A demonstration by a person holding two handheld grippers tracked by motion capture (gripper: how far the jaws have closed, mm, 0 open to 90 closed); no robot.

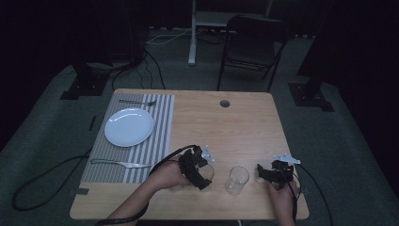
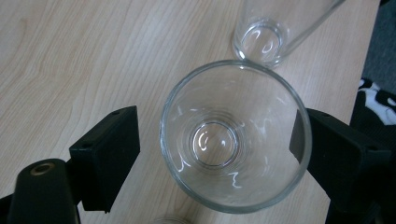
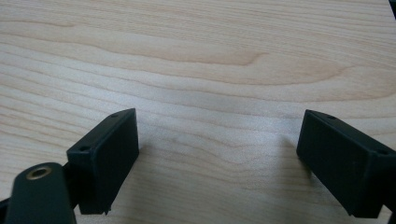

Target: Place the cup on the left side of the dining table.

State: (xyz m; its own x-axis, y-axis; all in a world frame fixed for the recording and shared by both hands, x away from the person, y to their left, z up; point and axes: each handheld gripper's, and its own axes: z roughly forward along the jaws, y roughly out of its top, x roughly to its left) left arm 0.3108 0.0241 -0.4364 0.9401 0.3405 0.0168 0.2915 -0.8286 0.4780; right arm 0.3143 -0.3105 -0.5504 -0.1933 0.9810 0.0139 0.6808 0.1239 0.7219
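Note:
Seen from above in the left gripper view, a clear drinking glass (image 2: pixel 233 135) stands upright on the wooden table (image 1: pixel 235 127) between the jaws of my left gripper (image 2: pixel 217 140). The right jaw touches its rim and the left jaw stands a little off it, so the gripper is open. In the high view the left gripper (image 1: pixel 202 173) hangs over this glass (image 1: pixel 208 172) near the front edge. A second clear glass (image 1: pixel 236 179) stands just to its right, with its base (image 2: pixel 259 38) close behind the first. My right gripper (image 1: pixel 268 173) is further right, open over bare wood (image 3: pixel 217 149).
A grey striped placemat (image 1: pixel 155 141) covers the table's left part and carries a white plate (image 1: pixel 128 126), a fork (image 1: pixel 137 101) behind it and a knife (image 1: pixel 120 163) in front. A round cable hole (image 1: pixel 225 103) sits near the far edge. A dark chair (image 1: pixel 251 44) stands beyond the table.

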